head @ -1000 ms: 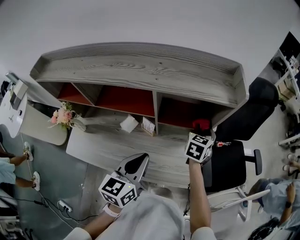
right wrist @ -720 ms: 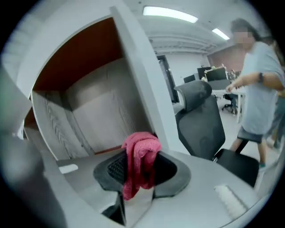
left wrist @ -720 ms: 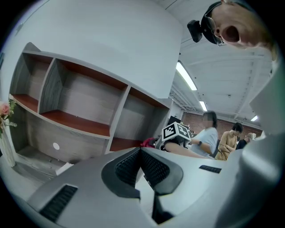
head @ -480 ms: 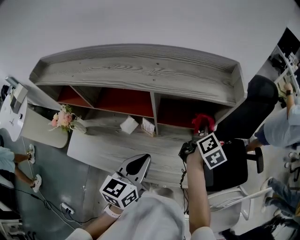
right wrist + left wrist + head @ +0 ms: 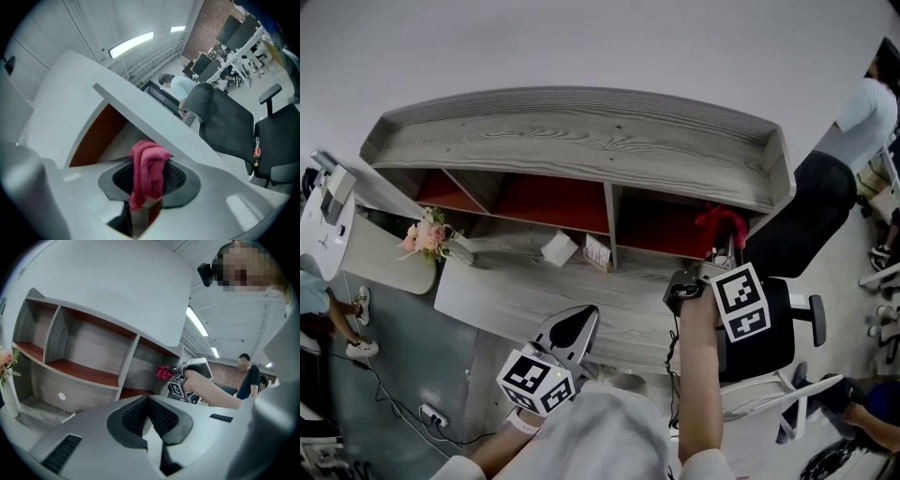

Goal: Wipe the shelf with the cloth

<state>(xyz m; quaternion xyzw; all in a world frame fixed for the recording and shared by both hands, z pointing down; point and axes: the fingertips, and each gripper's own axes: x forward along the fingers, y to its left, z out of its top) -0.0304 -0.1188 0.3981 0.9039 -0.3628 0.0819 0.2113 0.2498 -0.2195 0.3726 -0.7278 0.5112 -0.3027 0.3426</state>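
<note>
The grey wooden shelf (image 5: 581, 141) has red-lined compartments above a grey desk (image 5: 525, 295). My right gripper (image 5: 724, 247) is shut on a red cloth (image 5: 720, 221), held in front of the shelf's rightmost compartment (image 5: 661, 230). In the right gripper view the cloth (image 5: 149, 171) hangs bunched between the jaws of my right gripper (image 5: 148, 190), with the shelf's slanted right end (image 5: 154, 119) just beyond. My left gripper (image 5: 572, 326) hovers shut and holding nothing over the desk's front edge. From the left gripper view my left gripper (image 5: 149, 401) faces the compartments, and the cloth (image 5: 164, 373) shows at right.
A flower bunch (image 5: 427, 234) lies at the desk's left end; a white box (image 5: 557, 247) and a small card (image 5: 597, 252) sit near the middle divider. A black office chair (image 5: 792, 234) stands right beside the shelf's right end. A person (image 5: 862, 108) stands at the far right.
My right gripper has swung right and turned, carrying the red cloth up and rightward to the rightmost compartment's mouth. The left gripper has stayed put. People in the background have moved.
</note>
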